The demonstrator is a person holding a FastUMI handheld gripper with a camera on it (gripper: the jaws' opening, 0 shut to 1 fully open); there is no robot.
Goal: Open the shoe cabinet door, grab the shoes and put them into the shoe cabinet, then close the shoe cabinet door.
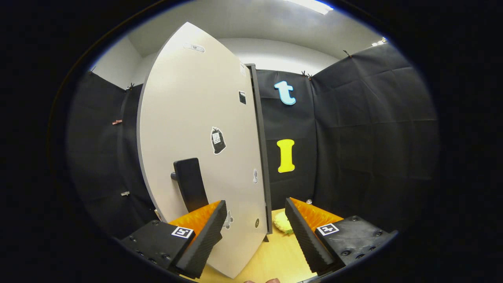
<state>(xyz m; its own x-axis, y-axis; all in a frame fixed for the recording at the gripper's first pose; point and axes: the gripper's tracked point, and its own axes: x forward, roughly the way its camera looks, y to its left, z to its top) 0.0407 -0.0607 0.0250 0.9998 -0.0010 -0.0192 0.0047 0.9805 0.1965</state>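
My fingers: my gripper (255, 236) stands wide open with nothing held; the ribbed black pads (206, 236) face each other across a broad gap.
Cabinet door (196, 129): a pale grey panel swung open toward me, standing upright just ahead of my left finger; its near lower corner reaches down into the gap between my fingers, and I cannot tell whether it touches the left pad.
Handle (190, 188): a black bar on the door's face, low down, just beyond my left finger and apart from it.
Stickers (218, 140): a few small ones are scattered on the door.
Door edge (261, 149): a dark strip runs along the door's right side.
Table (275, 255): light wood, showing between my fingers.
Yellow thing (283, 223): a small pale object lies on the table beyond the gap, near my right finger; I cannot tell what it is.
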